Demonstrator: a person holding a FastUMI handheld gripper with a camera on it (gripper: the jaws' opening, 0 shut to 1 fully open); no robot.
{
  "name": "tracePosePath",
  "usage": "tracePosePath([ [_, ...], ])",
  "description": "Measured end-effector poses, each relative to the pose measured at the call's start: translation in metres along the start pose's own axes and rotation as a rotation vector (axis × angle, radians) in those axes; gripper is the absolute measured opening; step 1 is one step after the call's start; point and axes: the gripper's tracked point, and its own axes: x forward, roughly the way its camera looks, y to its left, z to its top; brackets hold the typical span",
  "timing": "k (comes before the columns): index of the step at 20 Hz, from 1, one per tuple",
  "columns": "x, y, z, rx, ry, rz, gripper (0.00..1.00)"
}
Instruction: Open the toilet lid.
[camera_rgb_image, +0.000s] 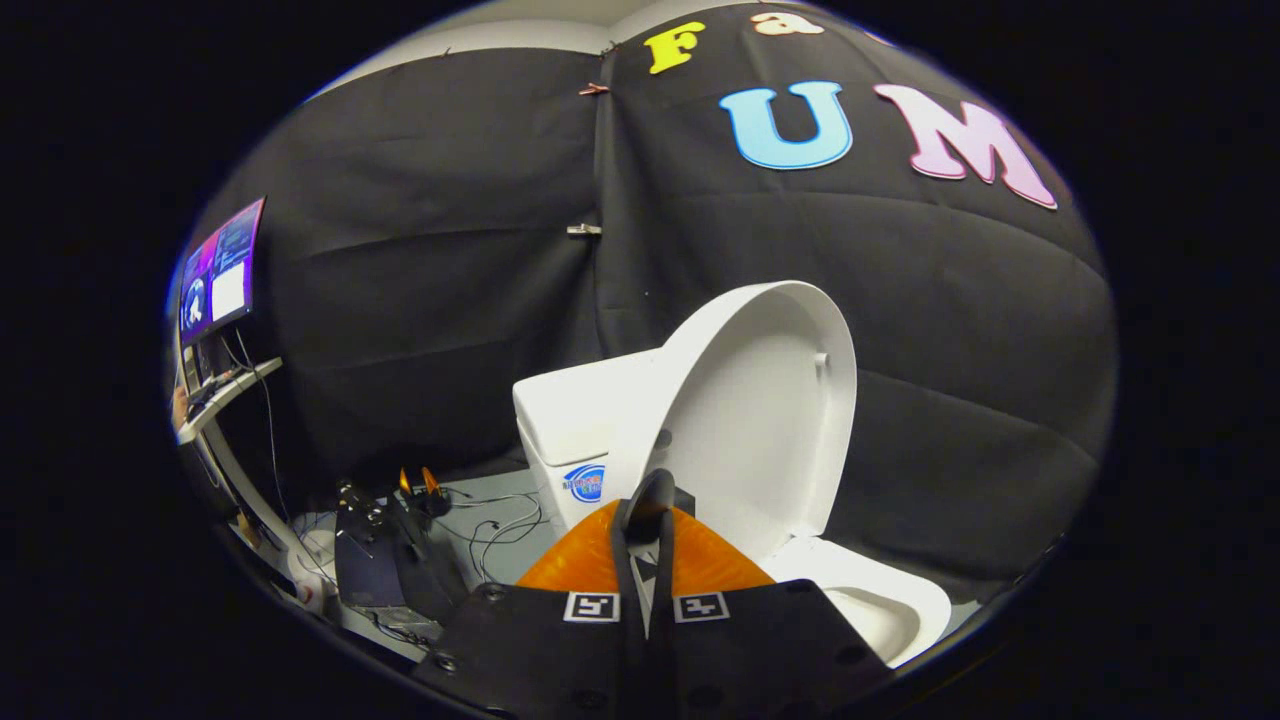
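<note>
The white toilet lid (770, 420) stands raised, nearly upright, its inner face turned toward me and its back close to the white tank (565, 415). Below it to the right lies the white seat and bowl rim (890, 600), uncovered. My gripper (648, 500) is low in front of the toilet, its two fingers pressed together with nothing between them. The fingertips sit just short of the lid's lower left edge, near the hinge; I cannot tell whether they touch it.
A monitor (222, 270) on a white stand (230, 390) is at the far left. Dark equipment (375, 550) and loose cables (500, 525) lie on the floor left of the toilet. Black cloth walls close off the back and right.
</note>
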Motion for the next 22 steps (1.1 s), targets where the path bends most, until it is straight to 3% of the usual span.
tracePosePath([
  [9,0.019,0.014,0.002,-0.068,0.032,0.016,0.05],
  [12,0.016,0.018,0.002,-0.021,0.04,0.042,0.06],
  [18,0.01,0.026,-0.013,-0.009,0.051,0.102,0.42],
  [20,0.003,0.027,-0.005,0.006,0.011,0.12,0.63],
  [22,-0.009,0.012,0.005,0.001,-0.065,0.08,0.87],
])
